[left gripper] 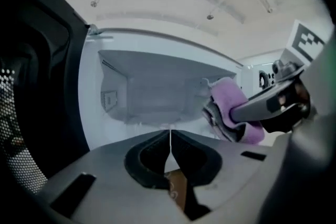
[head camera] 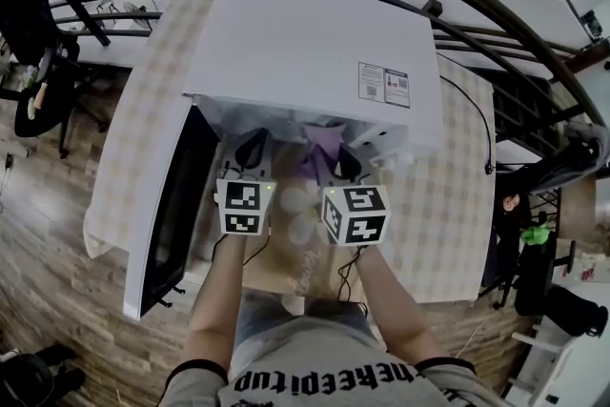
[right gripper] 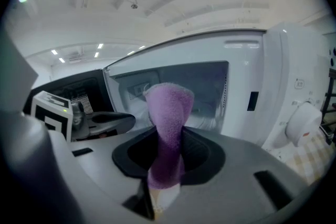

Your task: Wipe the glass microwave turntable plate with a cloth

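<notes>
Risk: the cloth (right gripper: 168, 113) stands in the right gripper (right gripper: 168, 152) as a narrow upright fold, with the jaws clenched low on it. A hard swipe could drag it out. Clear glass is slippery (it may slide or chip against the microwave (head camera: 305, 43)).

The left gripper (left gripper: 170, 136) has its jaws pressed together with only a thin bright seam between them. Whether a glass edge sits in that seam I cannot tell.

The turntable plate is not surely seen. It may be the pale rounded patches (head camera: 297, 213) at the centre of the head view, between both grippers and just below the cavity mouth.
</notes>
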